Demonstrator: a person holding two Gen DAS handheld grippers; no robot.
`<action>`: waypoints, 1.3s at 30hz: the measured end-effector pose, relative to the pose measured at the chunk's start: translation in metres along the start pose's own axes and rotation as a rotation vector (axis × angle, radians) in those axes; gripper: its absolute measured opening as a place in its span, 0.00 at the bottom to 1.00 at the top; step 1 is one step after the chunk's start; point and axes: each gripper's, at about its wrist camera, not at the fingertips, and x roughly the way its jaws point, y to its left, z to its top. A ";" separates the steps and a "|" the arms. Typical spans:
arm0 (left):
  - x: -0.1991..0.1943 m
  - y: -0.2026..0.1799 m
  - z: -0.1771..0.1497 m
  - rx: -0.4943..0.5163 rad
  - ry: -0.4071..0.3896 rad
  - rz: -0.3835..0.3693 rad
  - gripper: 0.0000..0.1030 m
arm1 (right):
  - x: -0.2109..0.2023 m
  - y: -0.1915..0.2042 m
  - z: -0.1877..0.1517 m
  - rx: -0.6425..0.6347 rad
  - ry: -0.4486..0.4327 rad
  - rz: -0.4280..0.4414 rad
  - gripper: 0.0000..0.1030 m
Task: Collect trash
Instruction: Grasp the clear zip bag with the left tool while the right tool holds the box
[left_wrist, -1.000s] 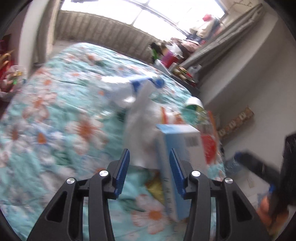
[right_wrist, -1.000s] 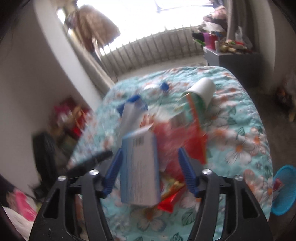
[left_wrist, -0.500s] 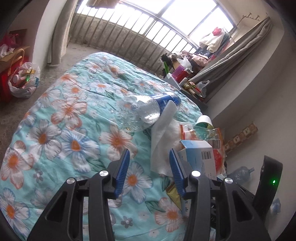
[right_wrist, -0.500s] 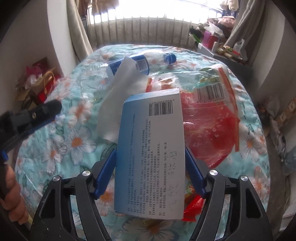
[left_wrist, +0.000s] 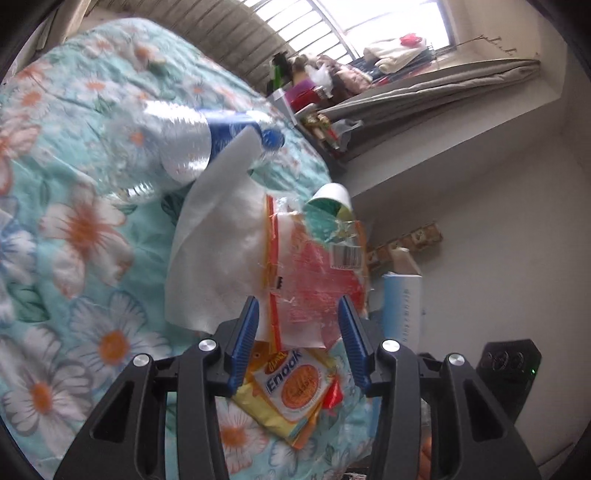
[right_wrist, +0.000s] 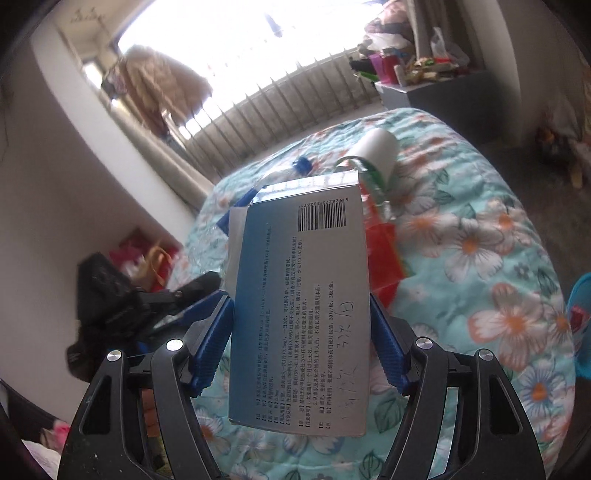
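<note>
On the floral bedspread (left_wrist: 92, 229) lies a pile of trash: a clear bottle (left_wrist: 173, 147) with a blue label, a white tissue (left_wrist: 218, 236), a red-and-clear plastic bag (left_wrist: 317, 266), a paper cup (left_wrist: 332, 199) on its side and a yellow snack wrapper (left_wrist: 291, 387). My left gripper (left_wrist: 297, 343) is open, low over the bag's near edge and the wrapper, its pads not pressing on them. My right gripper (right_wrist: 301, 336) is shut on a blue-and-white medicine box (right_wrist: 299, 295), held above the bed's near end. The cup (right_wrist: 376, 151) and red bag (right_wrist: 384, 251) show behind the box.
A cluttered grey cabinet (right_wrist: 424, 85) stands past the bed by the barred window. Bags (right_wrist: 147, 262) sit on the floor at the left, a blue basin (right_wrist: 581, 325) at the right edge. The left gripper's black body (right_wrist: 110, 295) is close beside the box.
The left gripper has swung from the bottle and tissue over to the plastic bag and wrapper and rolled. The right gripper has tilted and shifted, keeping hold of the box.
</note>
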 end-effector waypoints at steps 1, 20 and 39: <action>0.005 -0.001 0.001 0.000 0.001 0.011 0.42 | -0.001 -0.009 0.000 0.034 -0.002 0.023 0.65; 0.047 -0.016 0.022 -0.064 0.089 -0.113 0.39 | 0.020 -0.089 -0.006 0.338 0.037 0.259 0.65; 0.014 -0.132 0.014 0.265 -0.019 -0.149 0.04 | -0.088 -0.111 -0.017 0.365 -0.221 0.311 0.64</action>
